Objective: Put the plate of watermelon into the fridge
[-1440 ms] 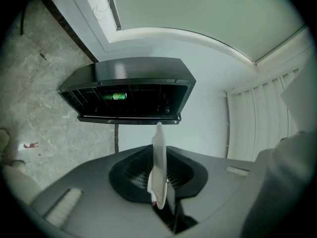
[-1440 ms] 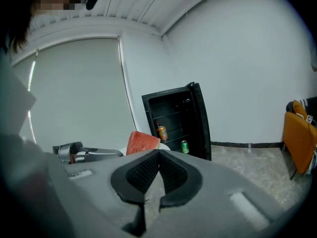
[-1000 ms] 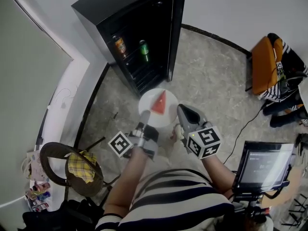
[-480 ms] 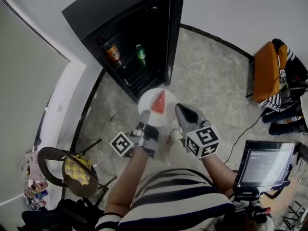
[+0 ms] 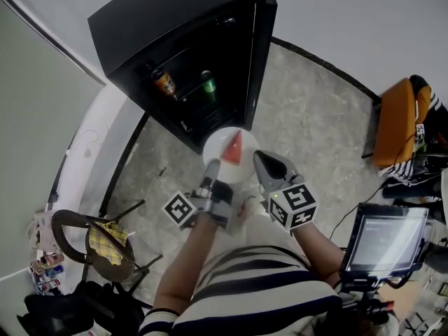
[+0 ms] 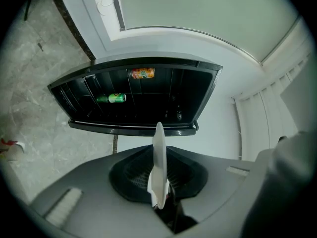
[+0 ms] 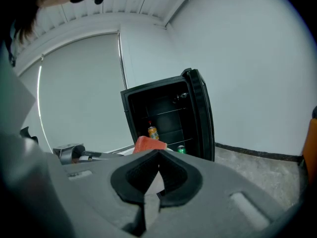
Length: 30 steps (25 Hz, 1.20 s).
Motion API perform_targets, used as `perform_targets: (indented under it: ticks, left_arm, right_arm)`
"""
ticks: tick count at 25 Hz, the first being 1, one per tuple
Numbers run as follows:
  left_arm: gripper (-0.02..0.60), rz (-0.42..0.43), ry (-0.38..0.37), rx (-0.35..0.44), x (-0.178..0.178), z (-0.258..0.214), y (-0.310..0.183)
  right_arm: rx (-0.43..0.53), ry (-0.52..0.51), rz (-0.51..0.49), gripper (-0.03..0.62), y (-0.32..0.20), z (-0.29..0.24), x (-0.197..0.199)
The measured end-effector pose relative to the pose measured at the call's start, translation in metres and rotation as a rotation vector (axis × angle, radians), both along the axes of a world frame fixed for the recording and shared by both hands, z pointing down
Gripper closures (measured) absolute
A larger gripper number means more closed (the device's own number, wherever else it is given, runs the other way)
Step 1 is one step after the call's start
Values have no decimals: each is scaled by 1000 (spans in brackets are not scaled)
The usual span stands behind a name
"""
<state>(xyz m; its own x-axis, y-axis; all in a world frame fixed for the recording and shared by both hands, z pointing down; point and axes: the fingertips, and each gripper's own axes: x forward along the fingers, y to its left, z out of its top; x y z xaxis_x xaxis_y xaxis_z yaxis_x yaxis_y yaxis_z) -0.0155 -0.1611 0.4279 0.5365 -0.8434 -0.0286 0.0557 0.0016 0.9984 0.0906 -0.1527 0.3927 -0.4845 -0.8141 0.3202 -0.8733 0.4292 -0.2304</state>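
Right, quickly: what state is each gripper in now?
Left gripper: closed on the plate rim.
Right gripper: jaws nearly together, hold cannot be told.

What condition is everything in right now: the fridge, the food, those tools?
fridge: door open
plate: held by its rim, outside the fridge
watermelon slice: on the plate
left gripper: shut on the plate
right gripper: shut, empty
orange can: upright inside
green can: upright inside

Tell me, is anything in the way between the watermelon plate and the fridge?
Nothing visible is. The fridge has its door open, and the plate in the left tool faces the open front. An orange can and a green can sit on shelves inside.
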Motion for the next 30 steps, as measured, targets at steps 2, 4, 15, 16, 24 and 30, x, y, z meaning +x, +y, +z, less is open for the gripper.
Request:
perform_targets:
  ticks: [2,4,15,16,24,30]
  left_arm:
    - [548,-28,-1,1,1,1,-9]
    - [548,-52,3,3,2,3,-17]
    - [548,-154,9,26,-3,6,-36]
    - [548,-159,13,27,-4,6,-37]
    - [548,-175,19,15,-10,25,-68]
    - [548,-178,16,21,-11,33,-90]
  right_arm:
    - [0,0,-21,595,-11,2,2]
    - [1,3,-43,595,-20,3,2]
    - [5,17,-132,595,-46,10,-2]
    - [6,19,-133,595,-47,10,-3]
    - [16,24,-118,595,-75,21,-8]
    - [14,22,-109,595,-93,32,-12]
